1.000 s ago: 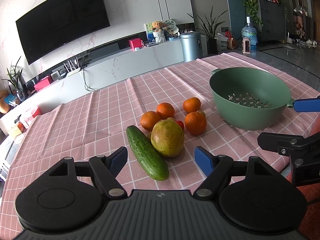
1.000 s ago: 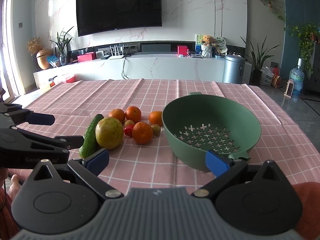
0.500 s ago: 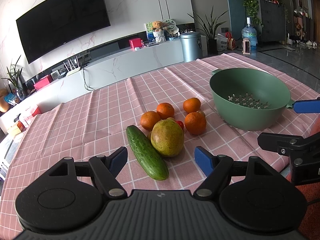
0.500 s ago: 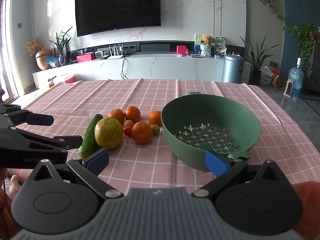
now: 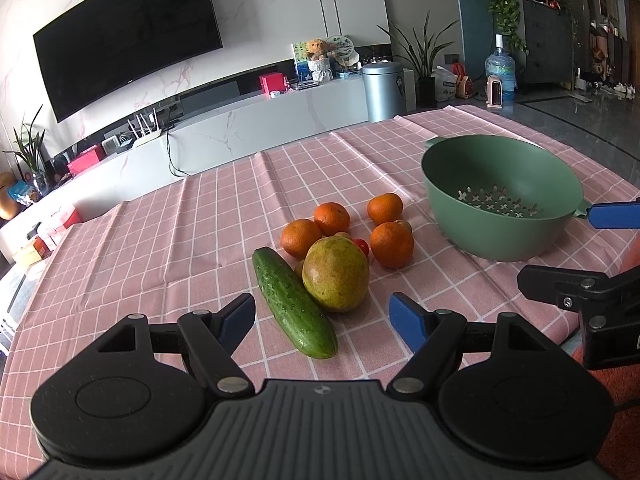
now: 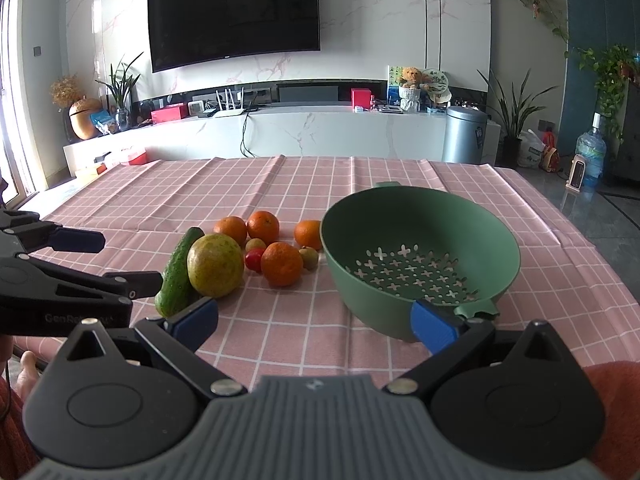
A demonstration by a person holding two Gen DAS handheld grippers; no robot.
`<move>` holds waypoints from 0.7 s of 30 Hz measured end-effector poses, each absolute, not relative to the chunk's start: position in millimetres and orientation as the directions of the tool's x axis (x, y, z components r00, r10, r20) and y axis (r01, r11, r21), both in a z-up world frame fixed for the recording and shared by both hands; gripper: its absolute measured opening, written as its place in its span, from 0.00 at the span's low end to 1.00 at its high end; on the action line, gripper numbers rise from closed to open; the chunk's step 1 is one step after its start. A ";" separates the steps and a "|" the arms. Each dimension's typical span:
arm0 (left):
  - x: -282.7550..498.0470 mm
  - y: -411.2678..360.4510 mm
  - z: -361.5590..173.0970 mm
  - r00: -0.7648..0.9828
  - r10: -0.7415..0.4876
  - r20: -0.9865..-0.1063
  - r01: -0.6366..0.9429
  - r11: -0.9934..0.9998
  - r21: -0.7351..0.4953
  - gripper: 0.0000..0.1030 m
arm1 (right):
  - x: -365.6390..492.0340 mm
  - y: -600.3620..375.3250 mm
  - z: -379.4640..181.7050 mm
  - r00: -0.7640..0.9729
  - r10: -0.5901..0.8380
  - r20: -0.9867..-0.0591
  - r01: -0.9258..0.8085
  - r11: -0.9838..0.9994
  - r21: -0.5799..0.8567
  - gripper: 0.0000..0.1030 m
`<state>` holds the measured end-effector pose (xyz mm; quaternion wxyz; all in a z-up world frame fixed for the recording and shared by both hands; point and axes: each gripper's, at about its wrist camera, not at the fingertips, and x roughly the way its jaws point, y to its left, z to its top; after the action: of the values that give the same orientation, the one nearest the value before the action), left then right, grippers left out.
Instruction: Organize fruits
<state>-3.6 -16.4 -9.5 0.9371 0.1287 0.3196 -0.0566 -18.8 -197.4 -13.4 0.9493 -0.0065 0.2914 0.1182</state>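
On the pink checked tablecloth (image 5: pixel 160 240) lies a cucumber (image 5: pixel 294 302) beside a big yellow-green mango (image 5: pixel 335 274), with several oranges (image 5: pixel 391 244) and small fruits, one a red tomato (image 5: pixel 362 245), behind them. A green colander (image 5: pixel 500 196) stands empty to the right. My left gripper (image 5: pixel 322 320) is open just short of the cucumber and mango. My right gripper (image 6: pixel 316 318) is open near the table's front edge, its right finger close to the colander (image 6: pixel 420 256) wall. The mango (image 6: pixel 215 265) and cucumber (image 6: pixel 178 272) lie left of it.
A white TV cabinet (image 6: pixel 320 128) with a metal bin (image 6: pixel 466 134) stands beyond the table's far edge. The other gripper's black frame shows at right in the left wrist view (image 5: pixel 580 292) and at left in the right wrist view (image 6: pixel 60 288).
Both views have shifted only slightly; the right gripper has eased a little forward toward the colander. Nothing was taken hold of or moved.
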 end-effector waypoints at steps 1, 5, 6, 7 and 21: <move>-4.4 -17.7 -9.9 0.788 -0.024 -0.615 0.188 0.961 0.204 0.87 | -18.6 -197.4 -13.3 0.802 0.220 -0.556 -0.228 0.972 0.056 0.96; -5.3 -17.7 -10.4 0.785 -0.026 -0.618 0.190 0.961 0.200 0.87 | -17.6 -196.6 -12.1 0.799 0.217 -0.561 -0.226 0.973 0.054 0.96; -5.9 -18.8 -10.9 0.784 -0.027 -0.620 0.190 0.961 0.199 0.87 | -17.4 -196.1 -12.0 0.799 0.215 -0.562 -0.225 0.973 0.053 0.96; -5.2 -17.4 -11.0 0.784 -0.027 -0.621 0.190 0.962 0.197 0.87 | -16.9 -195.4 -11.6 0.798 0.215 -0.563 -0.225 0.973 0.052 0.96; 16.6 -5.7 -10.6 0.720 -0.021 -0.694 0.165 0.976 0.141 0.75 | -4.9 -185.1 -10.4 0.764 0.245 -0.597 -0.257 0.964 0.067 0.91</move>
<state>16.6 -5.7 -10.6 0.9223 0.0965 0.3709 -0.0505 -4.9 -185.1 -10.4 0.9390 -0.0096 0.3167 0.1337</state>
